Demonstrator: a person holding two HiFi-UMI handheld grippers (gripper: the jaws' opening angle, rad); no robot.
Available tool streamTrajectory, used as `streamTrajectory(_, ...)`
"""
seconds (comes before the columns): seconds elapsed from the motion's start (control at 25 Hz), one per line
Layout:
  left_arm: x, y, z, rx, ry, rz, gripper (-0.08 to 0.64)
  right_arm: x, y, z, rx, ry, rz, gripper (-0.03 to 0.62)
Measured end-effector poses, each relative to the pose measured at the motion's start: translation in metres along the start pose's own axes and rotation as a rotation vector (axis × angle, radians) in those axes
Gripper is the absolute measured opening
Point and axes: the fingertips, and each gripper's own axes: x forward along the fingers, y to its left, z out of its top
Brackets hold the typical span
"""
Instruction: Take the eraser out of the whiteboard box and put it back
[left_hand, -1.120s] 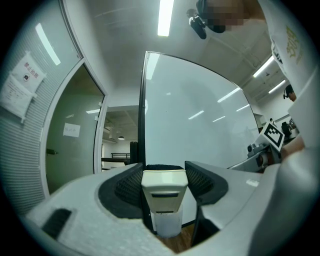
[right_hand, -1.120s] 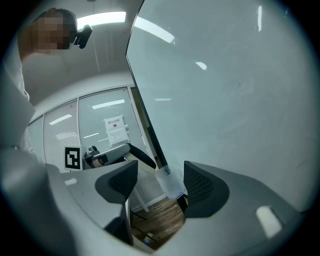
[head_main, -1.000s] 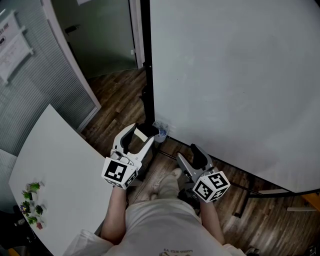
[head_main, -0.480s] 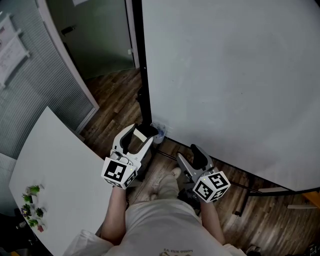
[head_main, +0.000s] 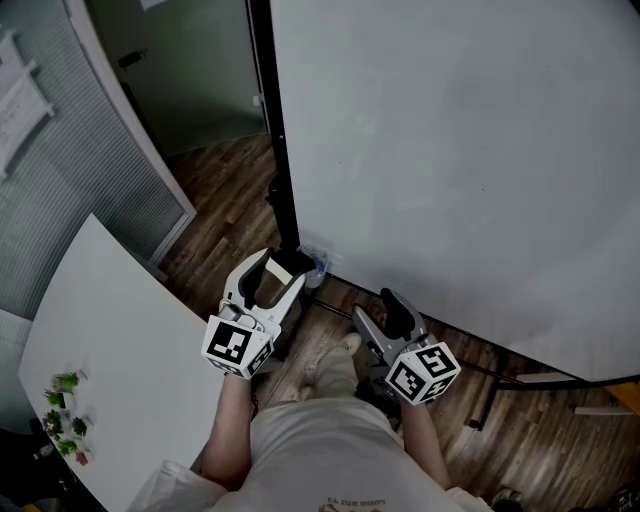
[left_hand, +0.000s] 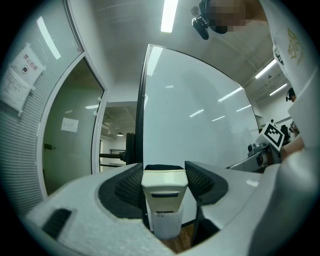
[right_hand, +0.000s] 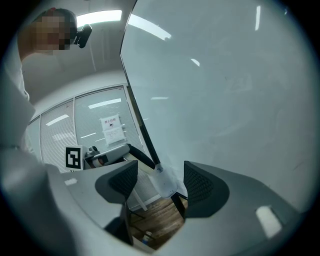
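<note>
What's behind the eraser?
The white box and the whiteboard show behind the eraser. The eraser covers the box's top, so its inside cannot be seen.

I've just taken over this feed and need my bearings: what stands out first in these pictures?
The big blank whiteboard fills the upper right of the head view. Low in the middle, the left gripper grips a cream eraser between its fingers, while the right gripper beside it is open and empty. A small clear box hangs at the board's lower left corner.
</note>
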Motion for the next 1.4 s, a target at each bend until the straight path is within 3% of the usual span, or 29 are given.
streamTrajectory(1.4,0.015,0.0,-0.021,-0.031,0.051,-0.022,0.264,0.003,-0.016,-0.007,0.02,0.026,-0.027,0.287)
